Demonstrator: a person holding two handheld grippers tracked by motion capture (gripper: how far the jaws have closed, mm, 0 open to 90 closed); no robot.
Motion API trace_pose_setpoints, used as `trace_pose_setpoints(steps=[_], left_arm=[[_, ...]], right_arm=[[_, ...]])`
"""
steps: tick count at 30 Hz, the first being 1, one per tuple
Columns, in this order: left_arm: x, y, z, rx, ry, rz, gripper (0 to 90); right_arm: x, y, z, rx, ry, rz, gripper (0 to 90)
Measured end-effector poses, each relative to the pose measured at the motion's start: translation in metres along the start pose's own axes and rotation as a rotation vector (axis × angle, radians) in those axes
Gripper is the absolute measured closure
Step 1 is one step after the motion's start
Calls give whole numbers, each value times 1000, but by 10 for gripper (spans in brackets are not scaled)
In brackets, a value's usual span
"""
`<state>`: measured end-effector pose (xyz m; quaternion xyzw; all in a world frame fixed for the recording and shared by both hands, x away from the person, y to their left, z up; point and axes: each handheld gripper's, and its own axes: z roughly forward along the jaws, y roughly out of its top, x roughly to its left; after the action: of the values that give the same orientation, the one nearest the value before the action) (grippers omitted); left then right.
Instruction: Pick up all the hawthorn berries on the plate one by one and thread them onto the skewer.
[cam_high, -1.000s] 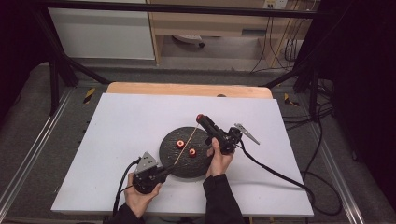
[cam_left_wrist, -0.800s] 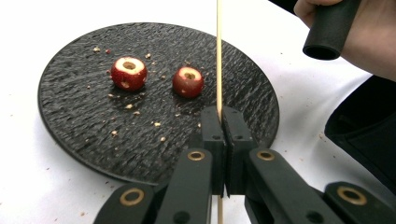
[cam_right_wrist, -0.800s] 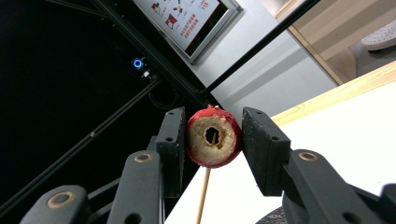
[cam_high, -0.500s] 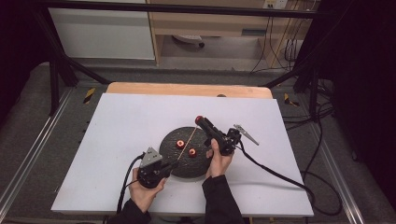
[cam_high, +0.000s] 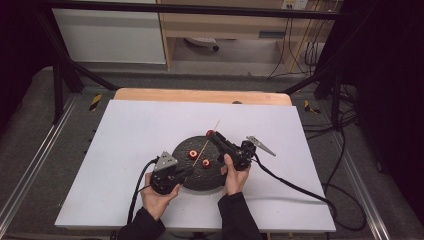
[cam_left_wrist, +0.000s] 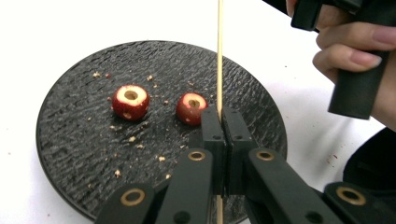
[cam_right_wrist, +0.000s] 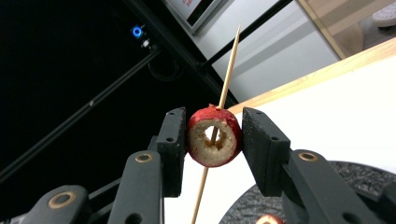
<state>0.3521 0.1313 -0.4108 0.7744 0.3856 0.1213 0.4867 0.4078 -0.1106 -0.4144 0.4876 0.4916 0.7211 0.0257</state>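
Left gripper: your left gripper (cam_high: 186, 171) sits at about 7 o'clock of the plate in the high view, in your left hand (cam_high: 156, 196), its jaws pressed fully together on the lower end of the skewer.
Skewer: the thin wooden skewer (cam_left_wrist: 219, 56) rises straight up from between your left jaws in the left gripper view; in the high view it slants from the plate's middle up toward 1 o'clock, its tip past the plate's rim over the white tabletop (cam_high: 125, 130).
Plate: the round black plate (cam_left_wrist: 70, 140) lies near the middle of the tabletop, strewn with pale crumbs.
Fruits on plate: two cored red fruits rest on it, apart from each other; the left fruit (cam_left_wrist: 131, 101) lies just left of the plate's centre, the right fruit (cam_left_wrist: 191, 108) just beside your left jaws, at their 10 o'clock.
Right gripper: your right gripper (cam_right_wrist: 214, 140), held in your right hand (cam_high: 232, 176), reaches in from 4 o'clock of the plate and is closed on a third cored red fruit (cam_right_wrist: 214, 136), one pad against each side.
Held fruit: it hangs above the plate's 12 o'clock rim; in the right gripper view the skewer passes through its hollow core and the pointed tip stands well clear above it.
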Motion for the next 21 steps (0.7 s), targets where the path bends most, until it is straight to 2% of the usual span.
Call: trace_pose_setpoints(steps=[7, 21], left_arm=[[-1, 9, 4, 6, -10, 4, 891], [1, 12, 7, 10, -20, 7, 891]], right_arm=[[2, -4, -4, 67, 5, -15, 615], [4, -16, -7, 170, 21, -20, 613]])
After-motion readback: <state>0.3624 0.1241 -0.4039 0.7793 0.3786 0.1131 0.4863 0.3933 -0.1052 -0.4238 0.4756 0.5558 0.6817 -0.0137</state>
